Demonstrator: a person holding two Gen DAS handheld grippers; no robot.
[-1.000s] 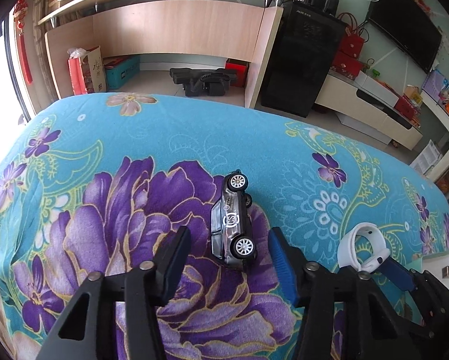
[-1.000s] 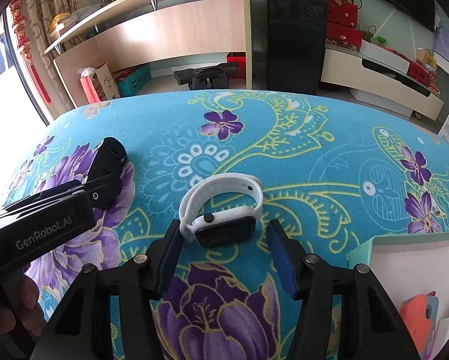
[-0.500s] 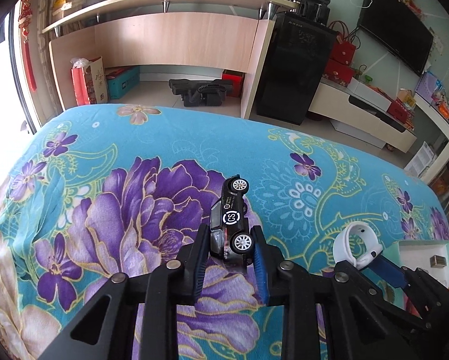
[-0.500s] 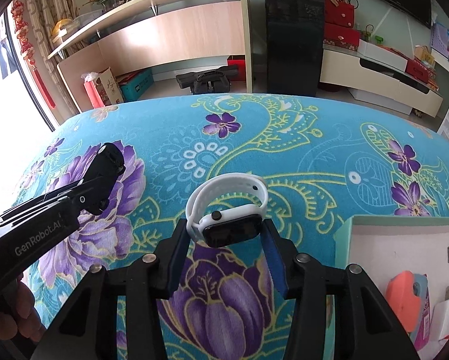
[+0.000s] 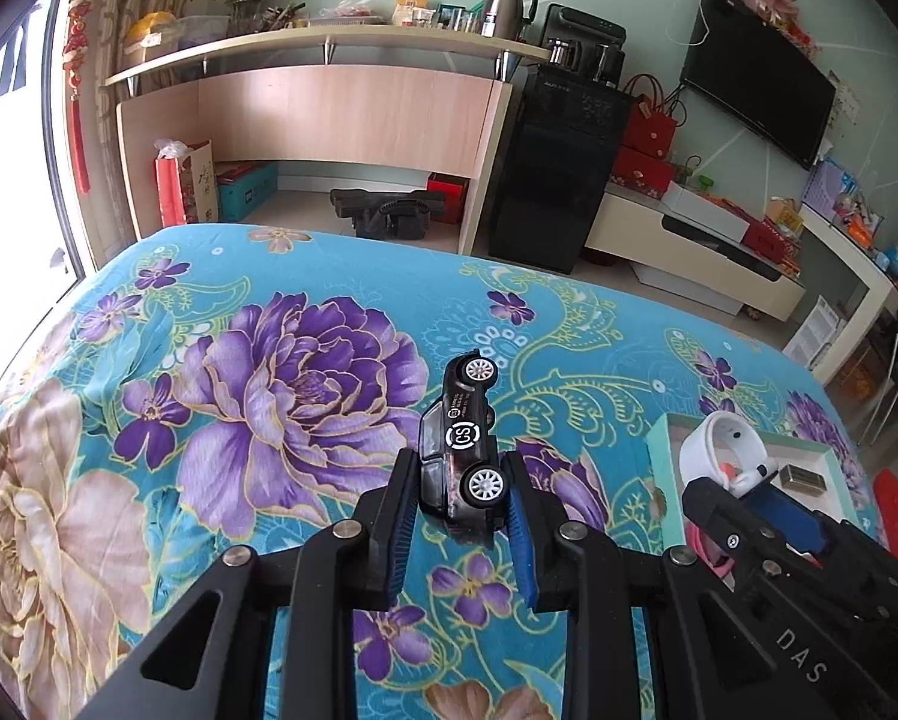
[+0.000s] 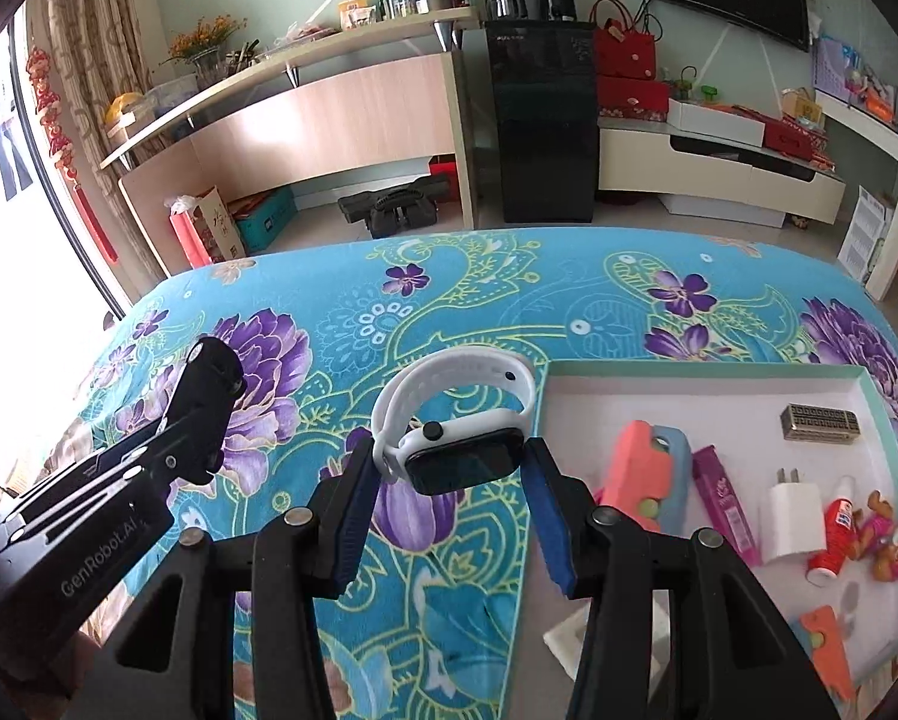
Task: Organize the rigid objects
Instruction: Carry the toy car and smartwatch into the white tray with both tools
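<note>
The toy car (image 5: 462, 461) is clamped on its side between the pads of the left gripper (image 5: 461, 525), lifted clear of the floral cloth (image 5: 257, 396), presumably so it can be carried to the tray (image 6: 713, 375) seen at three o'clock in that view. The white smartwatch (image 6: 455, 429) is pinched by its case in the right gripper (image 6: 452, 495), strap looping upward, held just at the tray's left rim at nine o'clock of the collected items. Inside, a charger plug (image 6: 792, 517), an orange case (image 6: 641, 474) and a small bottle (image 6: 833, 531) are already laid, so both pieces are judged bound for the same tray.
</note>
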